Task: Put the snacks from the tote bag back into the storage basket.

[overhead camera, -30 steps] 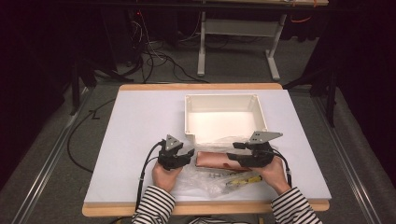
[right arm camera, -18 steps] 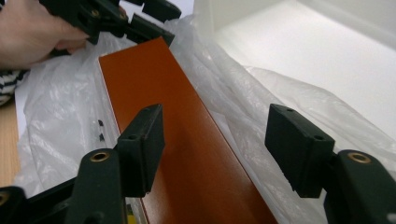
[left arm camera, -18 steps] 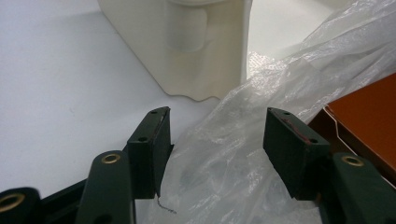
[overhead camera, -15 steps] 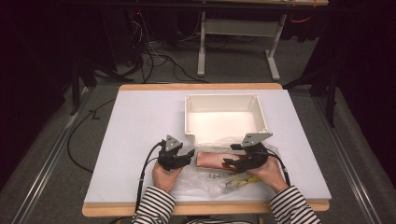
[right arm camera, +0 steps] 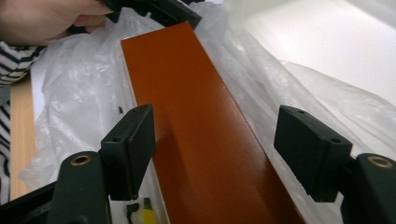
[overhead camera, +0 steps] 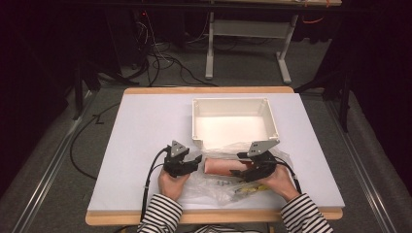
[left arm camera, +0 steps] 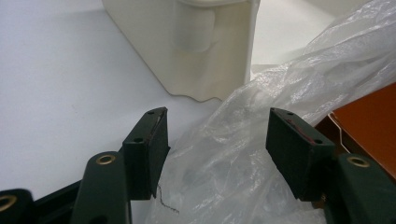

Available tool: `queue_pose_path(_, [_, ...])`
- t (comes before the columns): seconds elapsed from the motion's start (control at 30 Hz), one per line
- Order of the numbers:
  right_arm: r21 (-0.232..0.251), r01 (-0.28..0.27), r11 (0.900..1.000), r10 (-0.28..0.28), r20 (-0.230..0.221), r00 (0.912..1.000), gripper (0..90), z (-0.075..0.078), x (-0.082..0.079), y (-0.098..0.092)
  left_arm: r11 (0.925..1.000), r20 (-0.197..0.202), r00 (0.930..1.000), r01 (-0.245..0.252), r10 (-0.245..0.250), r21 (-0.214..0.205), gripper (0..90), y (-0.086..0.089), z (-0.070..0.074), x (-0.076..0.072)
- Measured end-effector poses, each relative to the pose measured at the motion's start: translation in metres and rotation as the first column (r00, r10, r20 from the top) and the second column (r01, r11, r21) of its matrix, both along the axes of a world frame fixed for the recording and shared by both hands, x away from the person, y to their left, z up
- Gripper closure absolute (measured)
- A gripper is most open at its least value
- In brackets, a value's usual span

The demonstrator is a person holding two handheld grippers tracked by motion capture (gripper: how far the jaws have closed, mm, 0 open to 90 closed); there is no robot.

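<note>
Crinkled clear plastic bag [overhead camera: 228, 182] lies on the white table [overhead camera: 141, 131] in the high view, just before the cream bin [overhead camera: 233, 121]; my left gripper [overhead camera: 187, 164] and right gripper [overhead camera: 252, 170] sit at either end of the reddish-brown board [overhead camera: 221, 166] on it. In the left gripper view my jaws stand wide, loose bag film [left arm camera: 224, 154] between them, unpressed. In the right gripper view my jaws have just been opening; they straddle the board [right arm camera: 196, 121] with gaps at both pads.
</note>
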State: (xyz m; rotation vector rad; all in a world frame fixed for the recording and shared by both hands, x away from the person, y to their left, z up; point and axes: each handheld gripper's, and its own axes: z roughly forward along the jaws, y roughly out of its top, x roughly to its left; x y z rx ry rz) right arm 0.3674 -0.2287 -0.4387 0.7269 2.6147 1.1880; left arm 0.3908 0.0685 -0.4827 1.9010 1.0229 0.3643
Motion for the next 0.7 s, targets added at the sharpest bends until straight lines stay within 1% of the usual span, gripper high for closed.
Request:
queue_pose_path(0.07, [-0.007,-0.018,0.9998,0.018,-0.009,0.9998,30.0,0.0,-0.001,0.002,1.0,0.0,1.0,0.0,0.0,0.001,39.5,-0.0001,0.0,0.0])
queue_pose_path(0.1, [-0.048,-0.031,0.9983,0.031,0.003,0.9995,27.7,-0.0017,-0.0013,0.0044,1.0,0.0,1.0,0.0,0.0,0.001,39.5,-0.0001,-0.0001,0.0])
queue_pose_path(0.17, [-0.084,-0.038,0.9957,0.038,0.0,0.9993,26.3,-0.0049,-0.0025,0.0078,1.0,0.0,1.0,-0.002,0.002,-0.001,39.4,0.0,-0.0002,0.0002])
queue_pose_path(0.23, [-0.09,-0.044,0.995,0.044,-0.002,0.999,26.6,-0.0062,-0.003,0.0092,1.0,0.0,1.0,-0.001,0.001,-0.002,39.2,0.0,-0.0002,0.0002])
queue_pose_path(0.27, [-0.08,-0.042,0.9959,0.042,0.0,0.9991,26.6,-0.0069,-0.0023,0.0092,1.0,-0.003,1.0,-0.002,0.002,-0.003,39.2,-0.0002,-0.0003,0.0002])
queue_pose_path(0.3, [-0.08,-0.042,0.9959,0.042,0.0,0.9991,26.6,-0.0069,-0.0023,0.0092,1.0,-0.003,1.0,-0.002,0.002,-0.003,39.1,-0.0002,-0.0003,0.0002])
queue_pose_path(0.5, [-0.091,-0.039,0.9951,0.039,-0.001,0.9992,27.3,-0.0081,-0.0024,0.0096,1.0,-0.008,1.0,-0.004,0.004,-0.003,39.1,0.0003,-0.0004,0.0006])
queue_pose_path(0.6, [-0.098,-0.036,0.9946,0.035,-0.006,0.9994,29.0,-0.0075,-0.003,0.007,1.0,-0.012,0.9999,-0.005,0.005,-0.004,39.1,0.0004,-0.0005,0.0009])
queue_pose_path(0.7, [-0.094,-0.031,0.9951,0.03,-0.002,0.9995,29.7,-0.0076,-0.0041,0.0052,1.0,-0.014,0.9999,-0.006,0.006,-0.004,39.1,0.0005,-0.0005,0.0012])
